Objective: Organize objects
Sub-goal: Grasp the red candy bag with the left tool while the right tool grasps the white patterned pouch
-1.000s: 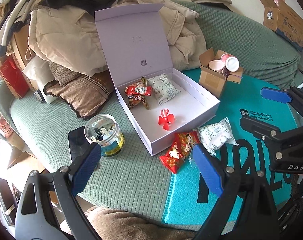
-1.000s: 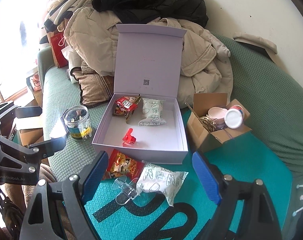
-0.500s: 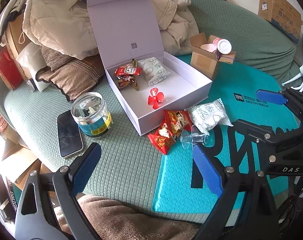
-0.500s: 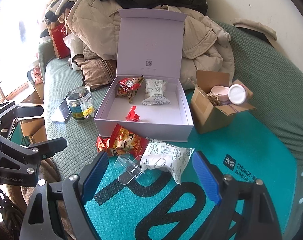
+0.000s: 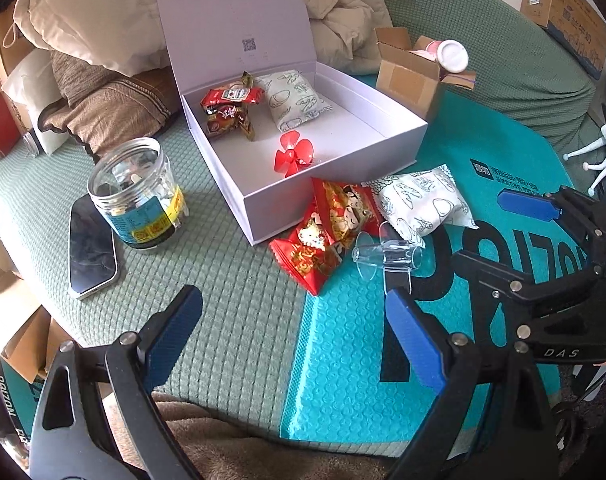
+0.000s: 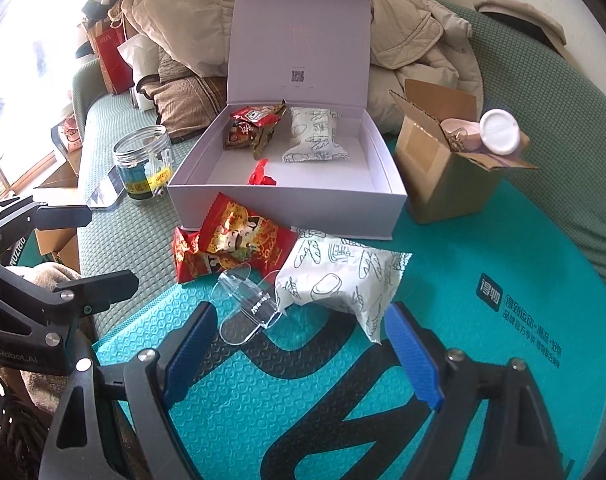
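White printed snack pouch (image 6: 335,280) at centre frame, on teal mat (image 6: 483,340) before open lilac box (image 6: 287,200). Long axis runs left-right. My right gripper (image 6: 303,344) nearer, spread, empty, directly below. Left gripper (image 5: 295,332) spread, empty.

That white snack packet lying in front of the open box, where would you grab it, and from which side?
Probably across the puffy middle of the white snack packet, coming down from above with the right gripper, whose open jaws are already just short of it. It lies flat on the teal mat, so its crimped ends are thin and floppy, and the clear plastic clip crowds its left side.
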